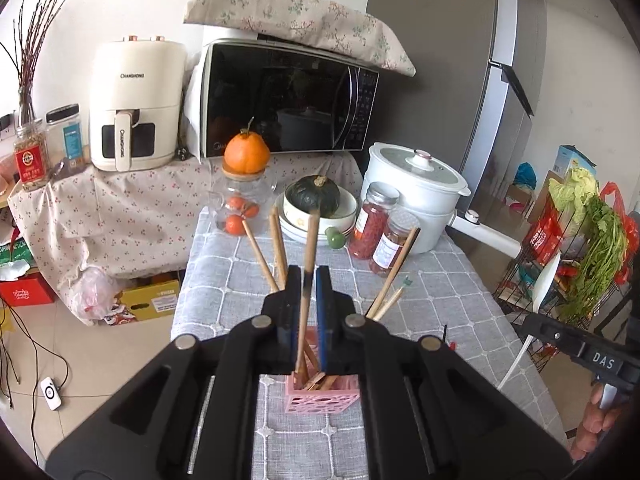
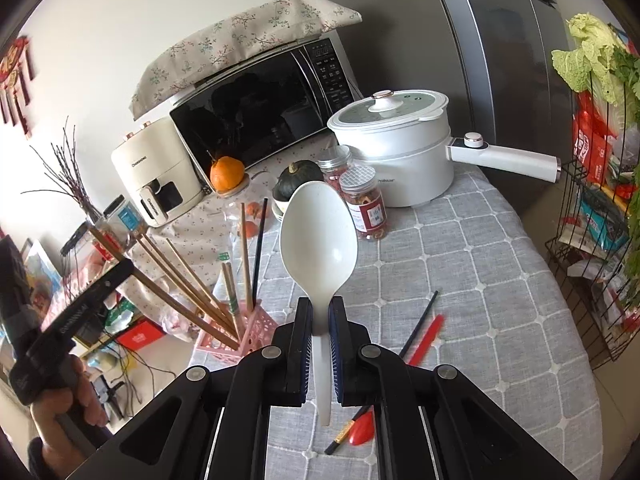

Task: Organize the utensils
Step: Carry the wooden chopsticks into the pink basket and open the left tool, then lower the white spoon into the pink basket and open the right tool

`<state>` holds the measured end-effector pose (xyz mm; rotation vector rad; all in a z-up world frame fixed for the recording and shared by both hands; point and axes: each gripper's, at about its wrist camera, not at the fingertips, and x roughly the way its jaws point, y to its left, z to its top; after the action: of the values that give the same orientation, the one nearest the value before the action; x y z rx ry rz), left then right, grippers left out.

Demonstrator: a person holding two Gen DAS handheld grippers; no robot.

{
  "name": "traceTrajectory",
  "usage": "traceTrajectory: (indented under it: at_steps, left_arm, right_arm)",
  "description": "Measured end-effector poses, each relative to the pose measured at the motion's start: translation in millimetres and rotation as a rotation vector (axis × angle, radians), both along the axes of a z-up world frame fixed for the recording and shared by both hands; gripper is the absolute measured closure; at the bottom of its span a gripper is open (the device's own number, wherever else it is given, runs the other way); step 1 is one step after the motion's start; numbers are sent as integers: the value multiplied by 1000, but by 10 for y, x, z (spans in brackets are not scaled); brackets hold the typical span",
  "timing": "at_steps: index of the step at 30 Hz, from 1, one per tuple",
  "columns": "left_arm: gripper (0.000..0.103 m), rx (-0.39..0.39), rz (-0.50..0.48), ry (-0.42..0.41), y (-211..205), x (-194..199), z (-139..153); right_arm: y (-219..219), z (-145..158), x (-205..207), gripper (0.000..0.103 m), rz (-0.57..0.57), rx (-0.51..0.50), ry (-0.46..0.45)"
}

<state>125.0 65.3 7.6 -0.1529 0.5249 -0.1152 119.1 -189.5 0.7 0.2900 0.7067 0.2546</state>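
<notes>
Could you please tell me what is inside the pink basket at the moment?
The pink basket holds several wooden chopsticks and one dark chopstick, all leaning outward. The left gripper grips another chopstick above it. The basket's bottom is hidden.

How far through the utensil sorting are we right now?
Partly done. Several wooden chopsticks already stand in the pink holder. In hand: the left gripper is shut on a chopstick above the holder, and the right gripper is shut on a white spoon. Left on the table: a red spoon and a black chopstick.
</notes>
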Motion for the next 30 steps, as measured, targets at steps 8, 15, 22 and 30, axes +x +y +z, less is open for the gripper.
traceTrajectory:
  at_steps: [8,15,22,30]
  left_arm:
    - [54,-13,-8,32,78,-128,44]
    - [51,1,20,119,329,-252,-79]
    - [51,13,28,181,511,-308,-244]
    - [51,53,28,190,621,-333,-306]
  right_arm:
    - [360,-16,46,94,21,27,-57]
    - [781,-29,137,94,29,46,-140]
    - [1151,-76,259,94,-22,5,-226]
    - [1288,-164,312,94,-90,-51,-271]
